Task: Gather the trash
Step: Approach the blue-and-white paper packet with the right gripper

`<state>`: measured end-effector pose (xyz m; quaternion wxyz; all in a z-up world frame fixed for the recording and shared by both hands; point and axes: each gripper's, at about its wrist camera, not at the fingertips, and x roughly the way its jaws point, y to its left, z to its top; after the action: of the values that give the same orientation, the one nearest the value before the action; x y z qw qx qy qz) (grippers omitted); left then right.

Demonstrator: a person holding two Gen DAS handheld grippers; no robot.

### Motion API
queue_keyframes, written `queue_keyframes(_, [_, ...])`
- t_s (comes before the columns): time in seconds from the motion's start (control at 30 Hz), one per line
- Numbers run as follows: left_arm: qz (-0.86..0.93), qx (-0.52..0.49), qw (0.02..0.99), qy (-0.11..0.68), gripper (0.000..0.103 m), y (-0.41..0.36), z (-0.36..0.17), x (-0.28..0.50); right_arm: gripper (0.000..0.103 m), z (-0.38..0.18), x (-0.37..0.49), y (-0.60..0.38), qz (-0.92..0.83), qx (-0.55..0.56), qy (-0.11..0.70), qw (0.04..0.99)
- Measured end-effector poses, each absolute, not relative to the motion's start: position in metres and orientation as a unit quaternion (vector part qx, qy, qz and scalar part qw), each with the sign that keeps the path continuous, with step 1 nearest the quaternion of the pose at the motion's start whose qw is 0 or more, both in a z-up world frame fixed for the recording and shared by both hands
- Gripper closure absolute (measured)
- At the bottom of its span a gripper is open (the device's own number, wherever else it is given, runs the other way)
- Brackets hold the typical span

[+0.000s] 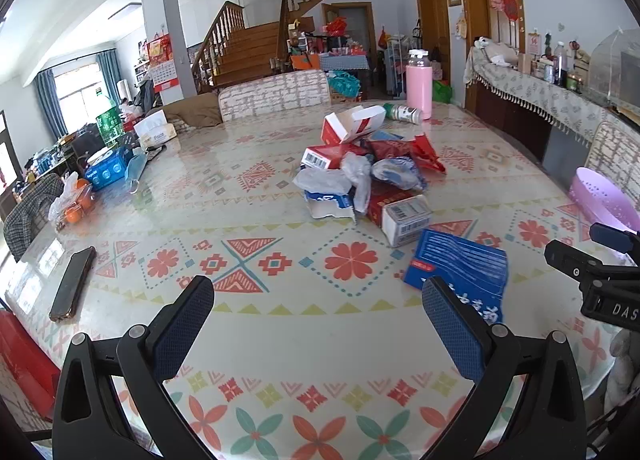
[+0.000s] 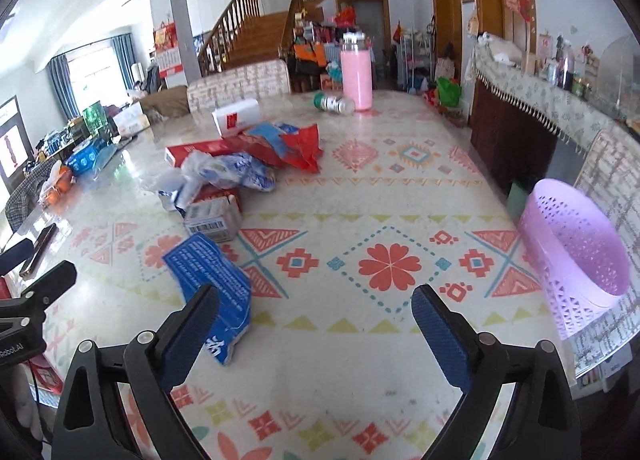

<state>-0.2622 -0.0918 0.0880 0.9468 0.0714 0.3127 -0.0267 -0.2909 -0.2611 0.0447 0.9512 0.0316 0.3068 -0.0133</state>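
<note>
While the trash pile (image 1: 368,176) is sitting mid-table, far from both tools, the blue flattened packet (image 2: 212,280) is lying nearest you, its near end just beside the left finger of your right gripper (image 2: 316,324). You're holding that gripper wide open, gripping nothing. Your left gripper (image 1: 318,316) is also spread wide and empty, hovering over bare tablecloth (image 1: 280,324), with the same packet (image 1: 460,272) off to its right.

The lilac basket (image 2: 576,256) is sitting at the right table edge, tilted, looking like the likely drop target.

Risks, as judgement: the packet is lying flat, so your pads may be sliding over it or catching the tablecloth instead. The pile is mixing boxes, crumpled plastic and foil wrappers, so pulling one piece is likely dragging others. The basket is perching near the edge; a hard drop could be tipping it off. The phone (image 1: 72,284) at near left, the pink bottle (image 1: 419,84) and the toppled small bottle (image 1: 402,113) at the far side aren't obviously trash, so avoid sweeping them in.
</note>
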Motion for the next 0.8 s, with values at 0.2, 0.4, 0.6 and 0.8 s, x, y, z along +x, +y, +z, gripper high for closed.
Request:
queue_keyframes(0.2, [-0.040,0.063,0.950,0.302,0.000,-0.096,0.091,-0.276,0.007,0.054,-0.320,-0.253,-0.037,0.010,0.263,0.964])
queue_keyframes(0.4, [-0.064,0.054,0.950,0.300,0.000,-0.100,0.090,-0.286,0.015,0.060,-0.336,-0.256,-0.047,0.018,0.239,0.970])
queue_keyframes(0.6, [-0.082,0.054,0.952,0.291,0.000,-0.107,0.093,-0.296,0.015,0.054,-0.342,-0.265,-0.039,0.043,0.245,0.968])
queue_keyframes(0.8, [-0.101,0.053,0.951,0.286,0.000,-0.117,0.095,-0.299,0.015,0.053,-0.349,-0.275,-0.048,0.050,0.253,0.965])
